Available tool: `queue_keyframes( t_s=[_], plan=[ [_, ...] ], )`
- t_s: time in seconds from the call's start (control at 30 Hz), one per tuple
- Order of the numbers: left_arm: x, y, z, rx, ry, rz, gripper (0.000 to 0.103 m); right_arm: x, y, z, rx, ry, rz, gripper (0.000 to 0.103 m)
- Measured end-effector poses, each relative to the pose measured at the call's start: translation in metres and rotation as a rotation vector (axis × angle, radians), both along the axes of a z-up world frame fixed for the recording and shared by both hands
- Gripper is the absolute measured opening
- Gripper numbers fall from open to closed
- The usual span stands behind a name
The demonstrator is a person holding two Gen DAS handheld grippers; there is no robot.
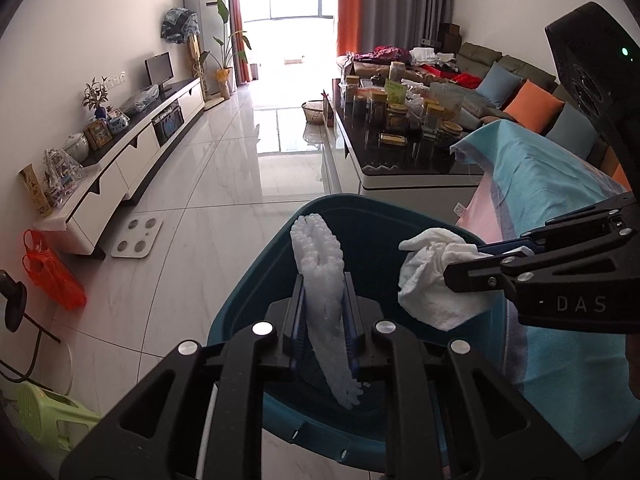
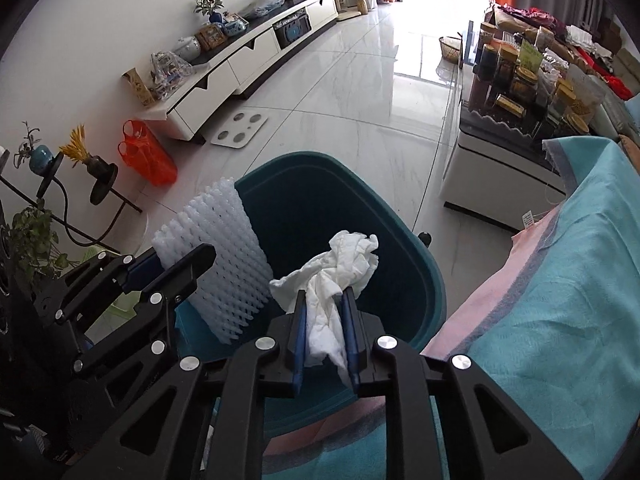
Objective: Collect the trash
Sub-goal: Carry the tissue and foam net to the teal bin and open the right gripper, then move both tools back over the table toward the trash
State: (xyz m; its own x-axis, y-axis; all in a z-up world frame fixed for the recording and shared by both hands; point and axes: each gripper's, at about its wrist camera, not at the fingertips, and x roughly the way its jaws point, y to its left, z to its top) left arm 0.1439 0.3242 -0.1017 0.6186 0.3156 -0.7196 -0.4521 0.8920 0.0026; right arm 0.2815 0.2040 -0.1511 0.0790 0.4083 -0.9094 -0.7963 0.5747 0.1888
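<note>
Room: glossy white tile floor (image 1: pixel 224 184), where our round teal plastic bin (image 2: pixel 400 264) stands for dropping.
Left claw (image 1: pixel 325 312): narrowly parted around white bumpy foam sheet (image 1: pixel 320 276), above bin.
Right claw (image 2: pixel 325 320): barely parted around crumpled white tissue (image 2: pixel 340 276), over bin.

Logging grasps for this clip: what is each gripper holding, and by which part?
Left gripper: white foam netting, gripped mid-length. Right gripper: crumpled white tissue, gripped at its lower part. Both over the teal bin.
</note>
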Motion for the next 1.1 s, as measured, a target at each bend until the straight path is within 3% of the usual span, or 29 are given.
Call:
queue_keyframes(
  t_s=[0.07,0.17,0.27,0.33,0.4,0.43,0.5,0.67,1.1],
  plan=[
    [0.006,0.001,-0.006,-0.012,0.007,-0.002,0.029,0.002,0.001,-0.004,-0.006,-0.006,-0.007,0.02],
    [0.011,-0.001,-0.012,-0.019,0.018,0.005,0.048,0.005,-0.001,-0.006,0.004,0.011,-0.018,0.043],
    [0.013,-0.002,-0.014,-0.013,0.017,0.011,0.058,0.011,-0.006,-0.006,0.028,0.021,-0.042,0.055],
    [0.014,-0.003,-0.013,-0.015,0.016,0.012,0.063,0.015,-0.012,-0.002,0.056,0.011,-0.063,0.055],
    [0.01,-0.005,-0.011,-0.001,0.016,0.024,0.078,0.018,-0.018,0.001,0.072,0.018,-0.082,0.057],
    [0.01,-0.006,-0.009,0.002,0.018,0.027,0.079,0.02,-0.023,0.004,0.081,0.008,-0.092,0.058],
    [0.011,-0.008,-0.006,0.012,0.014,0.034,0.093,0.019,-0.032,0.014,0.117,-0.013,-0.102,0.077],
    [0.013,-0.015,0.005,0.045,0.006,0.038,0.097,0.02,-0.06,0.042,0.183,-0.091,-0.134,0.096],
    [0.01,-0.059,0.045,0.108,-0.029,-0.005,0.097,0.01,-0.157,0.089,0.317,-0.221,-0.235,0.096]
  ],
)
